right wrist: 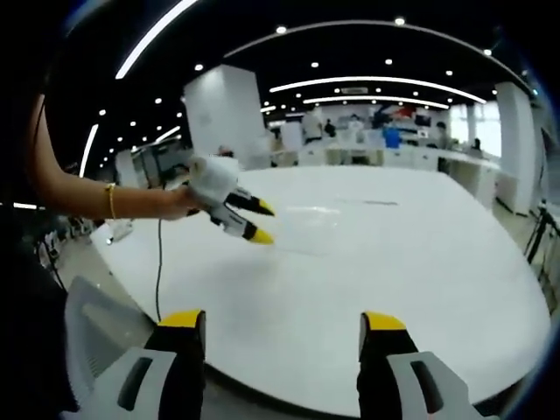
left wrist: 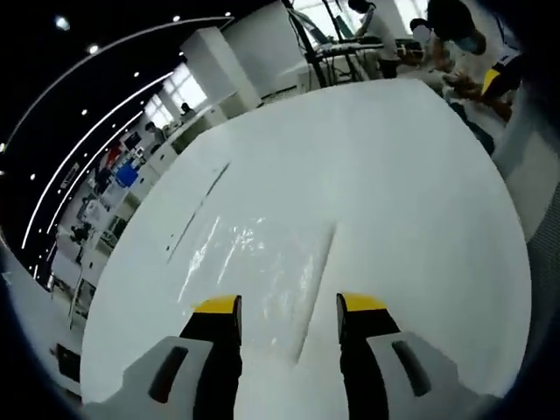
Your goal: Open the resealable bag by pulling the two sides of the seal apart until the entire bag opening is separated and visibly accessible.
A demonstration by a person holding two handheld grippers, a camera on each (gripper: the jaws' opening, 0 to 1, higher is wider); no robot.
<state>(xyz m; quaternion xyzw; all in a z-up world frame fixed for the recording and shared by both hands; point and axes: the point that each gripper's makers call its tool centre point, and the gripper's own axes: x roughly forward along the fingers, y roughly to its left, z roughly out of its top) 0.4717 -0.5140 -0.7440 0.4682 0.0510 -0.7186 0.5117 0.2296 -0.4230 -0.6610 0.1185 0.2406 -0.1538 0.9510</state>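
Observation:
A clear resealable bag (left wrist: 262,262) lies flat on the white table (left wrist: 394,175), its seal strip running as a dark line at its far left edge. My left gripper (left wrist: 289,306) hovers open just above the bag's near end, nothing between its yellow-tipped jaws. In the right gripper view the bag (right wrist: 319,226) shows as a faint glossy patch mid-table. The left gripper (right wrist: 259,222) appears there too, held by a person's hand at the bag's left edge, jaws apart. My right gripper (right wrist: 284,322) is open near the table's front edge, well short of the bag.
The white table (right wrist: 420,297) is wide with a rounded front edge. A grey chair back (right wrist: 96,332) stands below its left corner and a cable (right wrist: 158,262) hangs over the edge. Desks, equipment and people (left wrist: 455,44) occupy the room behind.

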